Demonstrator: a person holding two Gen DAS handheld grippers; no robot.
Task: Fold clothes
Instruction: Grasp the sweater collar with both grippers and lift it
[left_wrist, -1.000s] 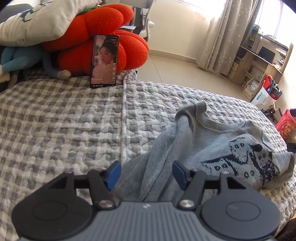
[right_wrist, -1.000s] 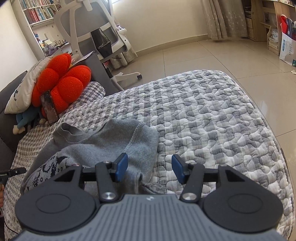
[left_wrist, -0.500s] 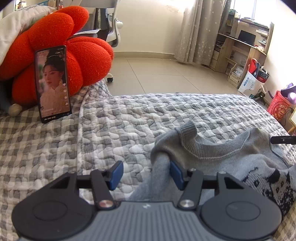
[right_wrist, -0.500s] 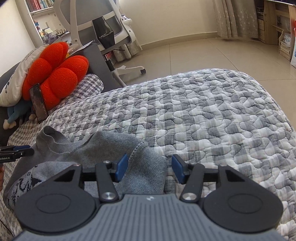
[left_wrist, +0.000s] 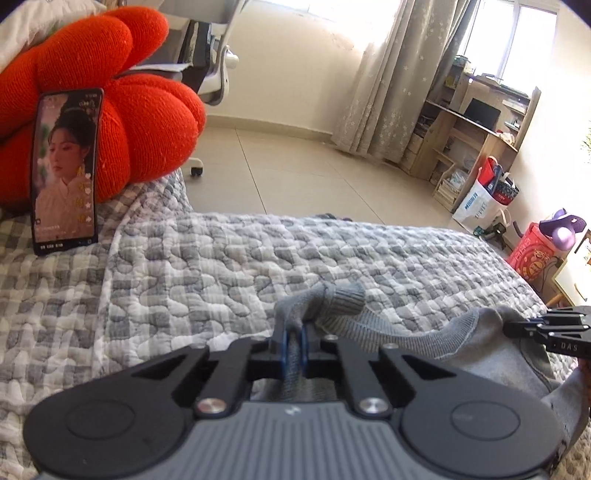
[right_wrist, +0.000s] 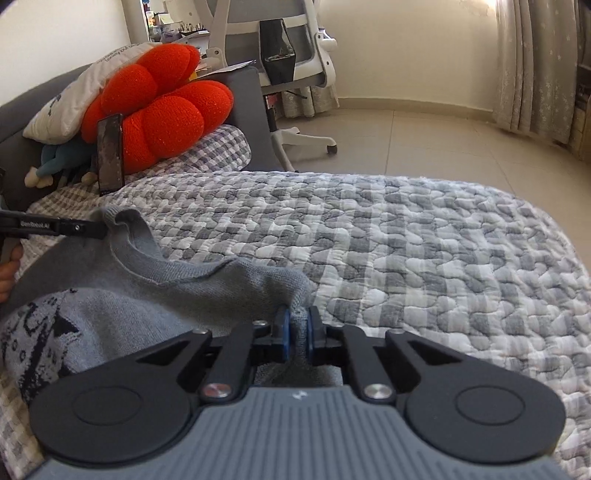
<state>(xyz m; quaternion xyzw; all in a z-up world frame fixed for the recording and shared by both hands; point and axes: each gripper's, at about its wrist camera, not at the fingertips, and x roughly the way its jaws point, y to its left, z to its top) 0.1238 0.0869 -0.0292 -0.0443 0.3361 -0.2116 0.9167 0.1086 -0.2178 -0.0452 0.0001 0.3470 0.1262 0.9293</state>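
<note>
Left gripper (left_wrist: 294, 341): jaws just closed, blue pads pinching a bunched fold of the grey sweater (left_wrist: 424, 339) by its ribbed collar. Sweater lies on the checked quilt (right_wrist: 406, 240), toward 9 o'clock in the right wrist view. Right gripper (right_wrist: 296, 334): jaws just closed, clamped on the sweater's edge.

The grey sweater (right_wrist: 155, 295) runs off the left edge and disappears beneath the gripper body, its lower half unseen.
</note>
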